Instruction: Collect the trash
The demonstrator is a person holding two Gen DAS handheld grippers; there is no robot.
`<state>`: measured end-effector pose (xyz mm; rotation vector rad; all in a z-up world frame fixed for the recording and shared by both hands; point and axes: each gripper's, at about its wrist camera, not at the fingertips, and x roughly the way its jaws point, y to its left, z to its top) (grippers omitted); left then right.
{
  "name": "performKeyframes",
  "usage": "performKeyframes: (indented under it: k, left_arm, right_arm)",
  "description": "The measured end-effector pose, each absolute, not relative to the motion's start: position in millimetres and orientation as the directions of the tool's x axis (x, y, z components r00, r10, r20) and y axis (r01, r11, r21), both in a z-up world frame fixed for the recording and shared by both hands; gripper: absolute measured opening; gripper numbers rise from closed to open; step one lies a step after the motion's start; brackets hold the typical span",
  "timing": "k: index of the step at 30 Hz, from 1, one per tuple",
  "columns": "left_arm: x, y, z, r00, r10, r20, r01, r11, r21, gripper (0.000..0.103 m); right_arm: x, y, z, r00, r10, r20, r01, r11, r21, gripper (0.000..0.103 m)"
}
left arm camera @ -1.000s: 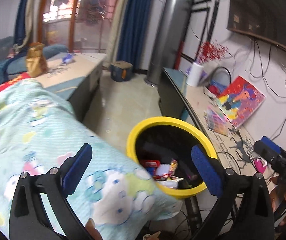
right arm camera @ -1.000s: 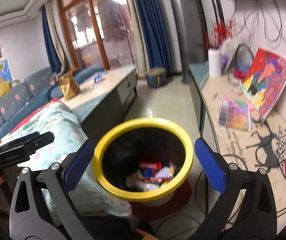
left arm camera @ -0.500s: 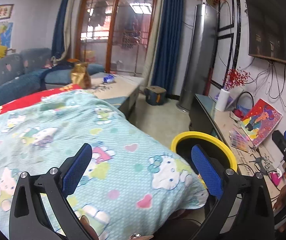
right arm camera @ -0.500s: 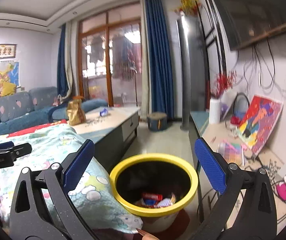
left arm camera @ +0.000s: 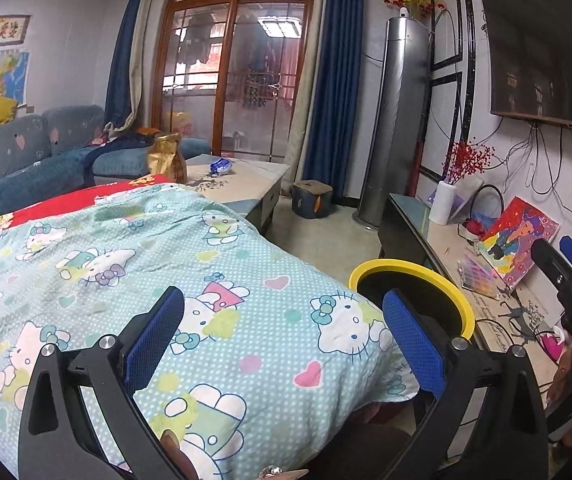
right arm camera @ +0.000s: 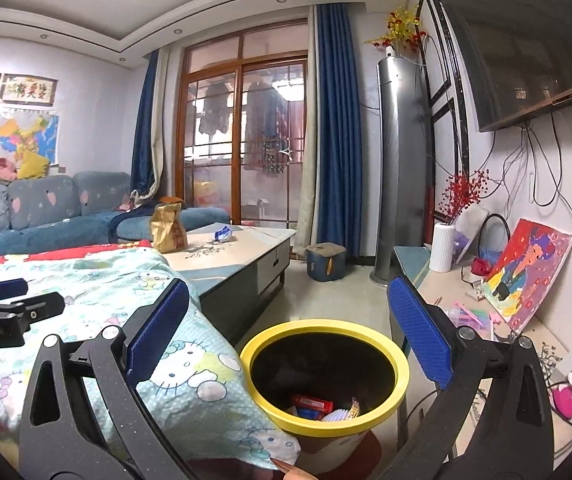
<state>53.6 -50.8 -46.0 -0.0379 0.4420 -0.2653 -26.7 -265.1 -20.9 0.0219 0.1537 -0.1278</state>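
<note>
A yellow-rimmed bin (right arm camera: 400,376) stands on the floor beside a cartoon-print quilt (left arm camera: 165,264). Several wrappers (right arm camera: 314,404) lie at its bottom. My right gripper (right arm camera: 288,332) hangs open and empty above the bin. My left gripper (left arm camera: 283,336) is open and empty over the quilt, with the bin rim (left arm camera: 414,270) at its right. On the far coffee table (right arm camera: 245,240) sit a brown paper bag (right arm camera: 167,228) and a blue-white wrapper (right arm camera: 223,233). The left gripper's body (right arm camera: 1,312) shows at the left of the right wrist view.
A low cabinet (right arm camera: 462,300) along the right wall carries a white vase (right arm camera: 442,246), a painting (right arm camera: 526,268), cables and coloured pens. A blue sofa (right arm camera: 45,216) lines the left wall. A small blue stool (right arm camera: 326,262) and a tall grey air conditioner (right arm camera: 402,168) stand near the glass doors.
Both grippers have risen and tilted up from the bin toward the room. The left one has swung left over the quilt. Both stayed open and empty.
</note>
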Motion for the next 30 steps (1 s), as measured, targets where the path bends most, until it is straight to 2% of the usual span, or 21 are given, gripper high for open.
performKeyframes:
  k: [30]
  left_arm:
    - [44.9,-58.4,-36.6,0.874,-0.284,-0.395,0.263,0.959,-0.107,0.097]
  right_arm:
    - [-26.4,-267.0,-19.9,0.98,-0.129,-0.154,0.133,0.991,0.019,0.092]
